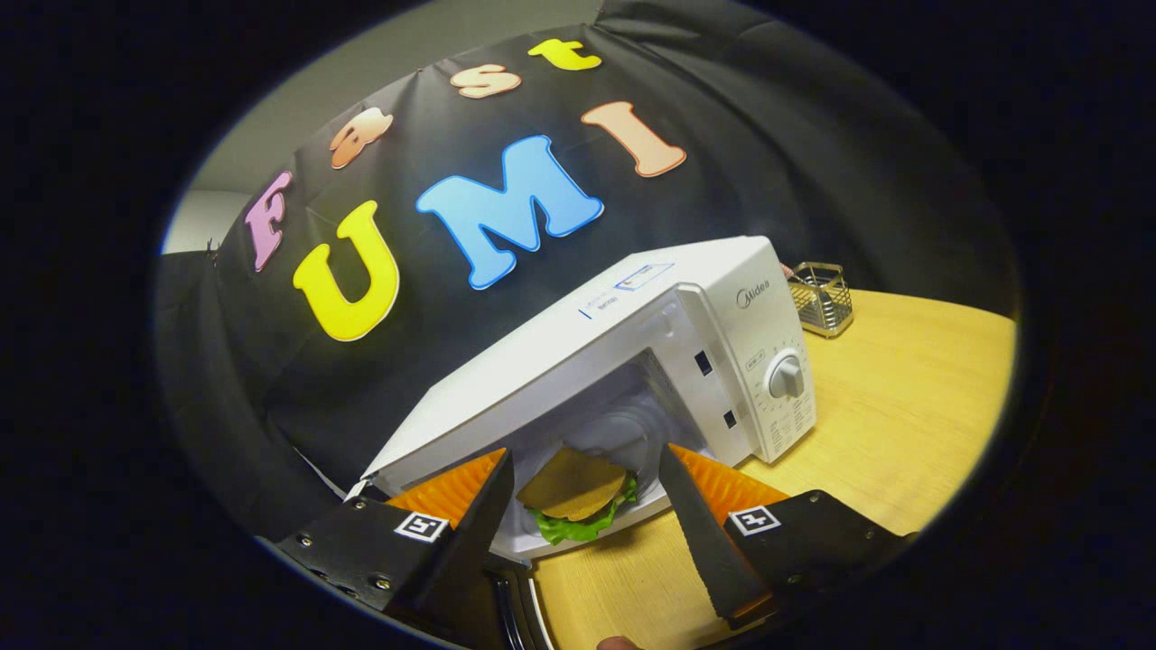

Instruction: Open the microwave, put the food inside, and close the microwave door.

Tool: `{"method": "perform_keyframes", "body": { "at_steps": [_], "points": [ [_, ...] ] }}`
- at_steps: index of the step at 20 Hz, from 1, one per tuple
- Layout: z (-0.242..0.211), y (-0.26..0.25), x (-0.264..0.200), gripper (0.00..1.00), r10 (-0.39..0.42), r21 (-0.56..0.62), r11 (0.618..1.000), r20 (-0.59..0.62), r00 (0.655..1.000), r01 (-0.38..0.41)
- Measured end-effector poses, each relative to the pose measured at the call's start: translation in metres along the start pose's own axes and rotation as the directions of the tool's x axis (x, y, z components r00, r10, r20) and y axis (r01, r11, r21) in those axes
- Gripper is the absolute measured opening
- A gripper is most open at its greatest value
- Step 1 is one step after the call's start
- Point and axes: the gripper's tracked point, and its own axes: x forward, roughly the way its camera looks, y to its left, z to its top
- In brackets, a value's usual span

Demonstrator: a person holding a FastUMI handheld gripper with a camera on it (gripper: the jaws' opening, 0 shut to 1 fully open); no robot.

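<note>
Tool [582, 469] fingers spread, burger [576, 498] between them, inside open microwave [632, 361].

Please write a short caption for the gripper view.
Open gripper with a burger between its fingers, at the open microwave mouth.

The gripper [585, 465] is standing with its 2 fingers [483, 506] spread apart, gripping nothing. Between them, the burger [575, 495] is sitting inside the open microwave [632, 361]. The microwave is resting on the wooden table [903, 424]. A wire basket [820, 298] is standing behind it.
</note>
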Motion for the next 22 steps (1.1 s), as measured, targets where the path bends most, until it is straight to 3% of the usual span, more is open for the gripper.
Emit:
{"method": "perform_keyframes", "body": {
  "at_steps": [9, 15, 22],
  "points": [
    [0.045, 0.053, -0.091, 0.97, 0.145, -0.254, 0.959, 0.057, 0.988, -0.126],
    [0.054, 0.105, -0.136, 0.97, 0.256, -0.313, 0.923, 0.066, 0.964, -0.224],
    [0.031, 0.153, -0.178, 0.97, 0.365, -0.374, 0.867, 0.028, 0.931, -0.329]
  ]
}}
